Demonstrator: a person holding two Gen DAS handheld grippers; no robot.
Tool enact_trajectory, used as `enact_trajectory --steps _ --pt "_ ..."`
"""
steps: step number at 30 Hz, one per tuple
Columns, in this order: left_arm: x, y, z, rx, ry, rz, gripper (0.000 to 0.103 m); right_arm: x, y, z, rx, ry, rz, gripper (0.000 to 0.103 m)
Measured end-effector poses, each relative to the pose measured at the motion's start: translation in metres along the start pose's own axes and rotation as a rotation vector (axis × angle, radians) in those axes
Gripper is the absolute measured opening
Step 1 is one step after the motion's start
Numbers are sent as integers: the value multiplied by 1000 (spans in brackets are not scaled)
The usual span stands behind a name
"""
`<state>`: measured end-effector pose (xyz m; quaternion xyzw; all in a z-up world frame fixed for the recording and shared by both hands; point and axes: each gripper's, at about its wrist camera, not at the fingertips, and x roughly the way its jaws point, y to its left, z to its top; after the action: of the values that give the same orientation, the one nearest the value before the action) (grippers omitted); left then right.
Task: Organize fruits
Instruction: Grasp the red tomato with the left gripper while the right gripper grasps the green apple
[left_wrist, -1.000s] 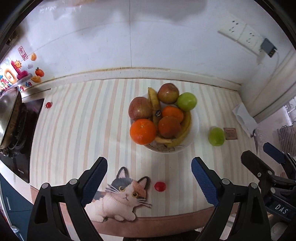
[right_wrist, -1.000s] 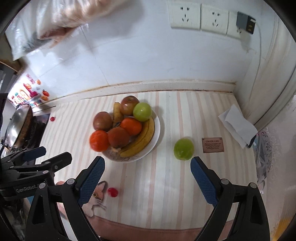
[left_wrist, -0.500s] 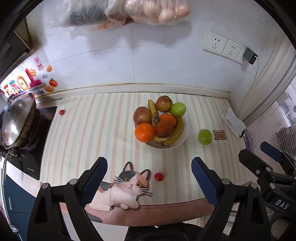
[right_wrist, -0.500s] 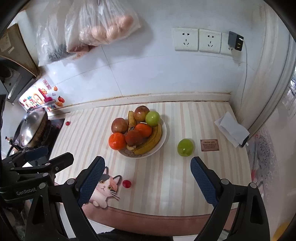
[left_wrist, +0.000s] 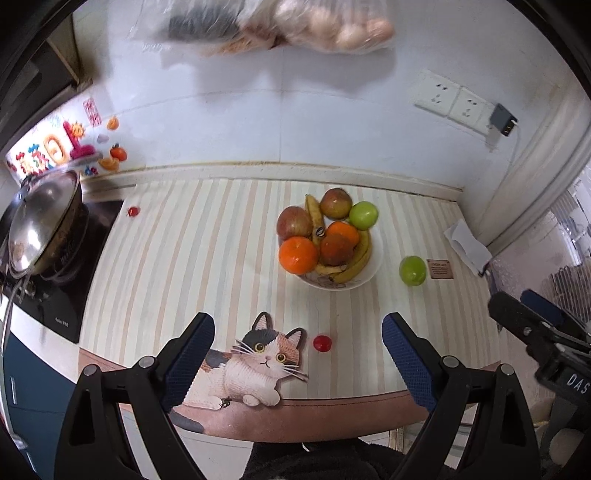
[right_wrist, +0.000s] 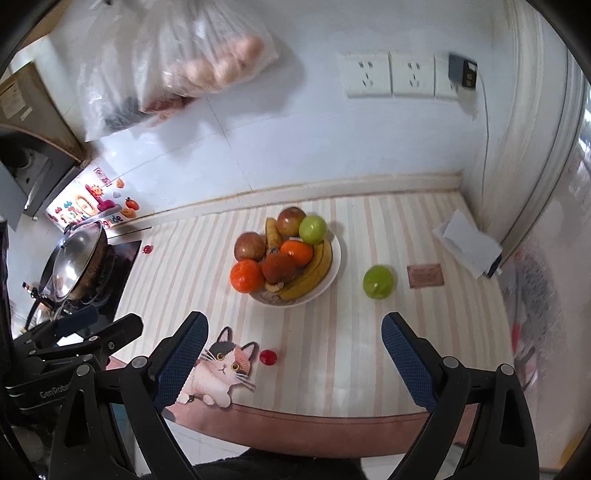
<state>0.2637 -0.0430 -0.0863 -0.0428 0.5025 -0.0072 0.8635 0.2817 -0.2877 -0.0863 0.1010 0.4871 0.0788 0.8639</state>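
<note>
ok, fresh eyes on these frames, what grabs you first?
The white fruit bowl mid-counter, heaped with oranges, apples and bananas, with one green apple loose on the striped mat to its right. Nearer the front edge sit a cat sticker and a small red fruit. Both grippers, left gripper and right gripper, hang open and empty.

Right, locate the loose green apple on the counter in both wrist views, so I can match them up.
Left wrist view: the loose green apple lies right of centre, on the counter just right of the white fruit bowl.
Right wrist view: the loose green apple lies right of centre, again right of the bowl.
Shared landmark: the small brown card just right of the apple.
</note>
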Motion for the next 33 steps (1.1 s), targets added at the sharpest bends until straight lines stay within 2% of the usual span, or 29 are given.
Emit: enact_trajectory --steps 7,8,10,15,22,27,31,32,33 --pt "76 24 -8 -48 144 60 93 67 -56 -3 134 94 -16 95" --pt "87 28 -10 -55 170 66 93 77 -65 -4 149 105 -23 93" --pt "114 37 -15 -79 237 55 93 96 -79 -5 181 129 -27 72" --pt "159 45 -25 -115 339 49 93 144 -111 -5 239 167 -56 70" --pt "200 21 -24 -62 398 37 93 206 -137 22 275 197 -74 71" --pt "219 6 -22 -32 431 31 93 261 -146 38 282 290 -73 71" --pt "224 -4 -20 -14 442 30 93 289 -149 44 272 317 -92 72" --pt "224 -6 -21 -9 444 27 93 294 -148 46 246 314 -105 70" --pt "225 -9 -21 -3 445 23 93 295 -148 47 229 309 -115 63"
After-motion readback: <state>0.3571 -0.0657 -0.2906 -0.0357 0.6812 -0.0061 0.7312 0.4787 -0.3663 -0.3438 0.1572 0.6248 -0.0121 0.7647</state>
